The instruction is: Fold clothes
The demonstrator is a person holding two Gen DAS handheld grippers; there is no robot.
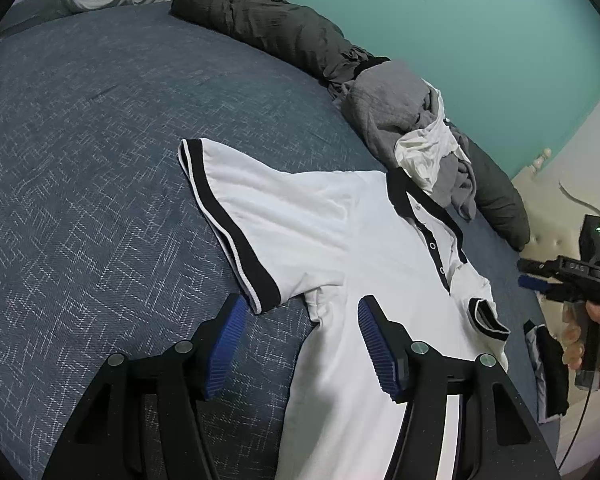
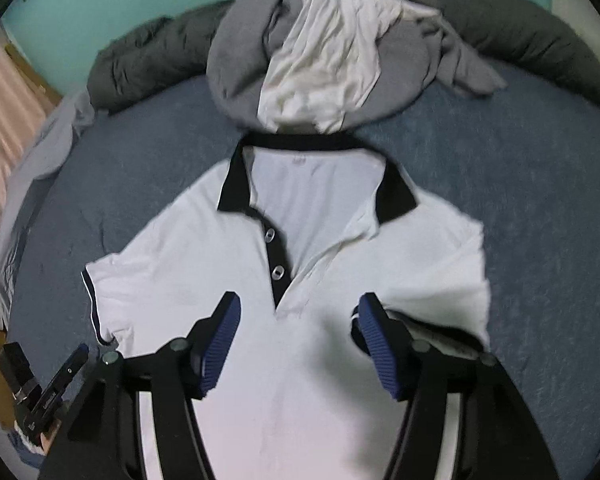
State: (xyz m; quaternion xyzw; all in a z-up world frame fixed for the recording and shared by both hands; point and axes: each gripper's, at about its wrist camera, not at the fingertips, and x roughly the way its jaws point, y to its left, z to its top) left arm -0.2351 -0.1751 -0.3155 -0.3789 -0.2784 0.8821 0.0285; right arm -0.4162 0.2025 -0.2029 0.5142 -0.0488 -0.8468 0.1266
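White polo shirt (image 2: pixel 204 264) lies face-up, spread flat on blue bedspread (image 1: pixel 80 140), collar black, placket unbuttoned. Left gripper (image 1: pixel 300 344) over shirt's left sleeve edge, jaws released. Right gripper (image 2: pixel 296 348) over shirt's chest, jaws released, empty. Beyond collar: grey-and-white clothes heap (image 2: pixel 324 52), then dark bolster (image 1: pixel 268 16).

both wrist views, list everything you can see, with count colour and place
white short-sleeved polo shirt with black collar and cuffs: one, spread flat, front up, mid-bed
blue woven bedspread: one, covers the bed
pile of grey and white crumpled clothes: one, beyond the collar
dark grey rolled duvet: one, along the teal wall
teal wall: behind the bed
left hand-held gripper: black, blue pads, open over the shirt's side
right hand-held gripper: same, open over the chest
hand: one, gripping the right handle
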